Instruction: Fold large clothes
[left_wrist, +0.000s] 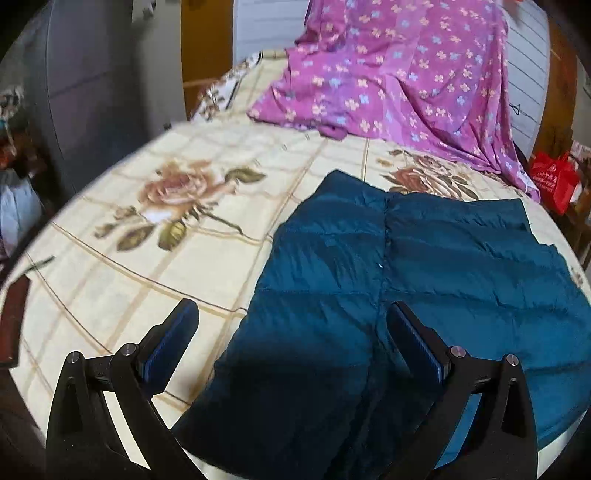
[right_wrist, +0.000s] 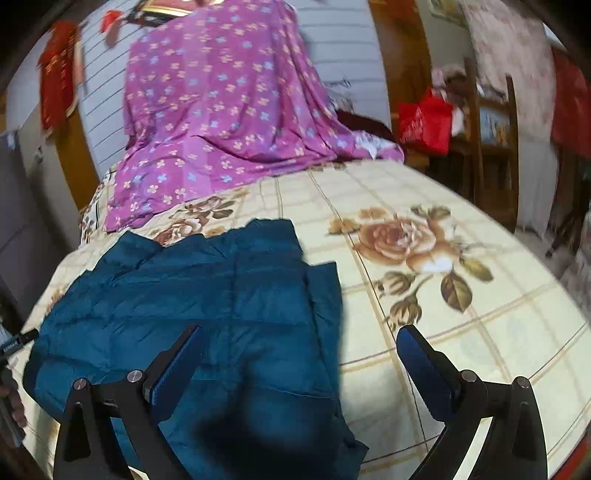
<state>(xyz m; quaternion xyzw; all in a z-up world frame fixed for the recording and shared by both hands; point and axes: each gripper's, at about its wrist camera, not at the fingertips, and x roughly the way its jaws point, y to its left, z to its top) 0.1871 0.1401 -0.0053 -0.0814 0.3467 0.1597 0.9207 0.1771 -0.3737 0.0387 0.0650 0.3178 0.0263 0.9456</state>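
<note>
Both grippers are right up front, hovering low over the near end of the bed. Left gripper (left_wrist: 291, 315) has its jaws wide apart with nothing between them, one finger over the bedsheet and one over the garment. Right gripper (right_wrist: 299, 339) is just as spread and also empty, straddling the garment's right-hand edge.

Task thing is a teal quilted puffer garment (left_wrist: 388, 280) lying flat on the cream rose-print bedsheet (left_wrist: 147, 229), near the front edge of the bed. Looks partly folded already, with a seam down the middle. Its long axis runs away from the cameras, toward the purple floral cloth (right_wrist: 221, 110) draped at the far end, well apart from it.

What could go wrong, I reckon: that shiny padded fabric looks slippery and springy, so a pinch that only catches the top layer could let the fold slide open or go crooked. Grabbing bedsheet along with it would drag everything.
</note>
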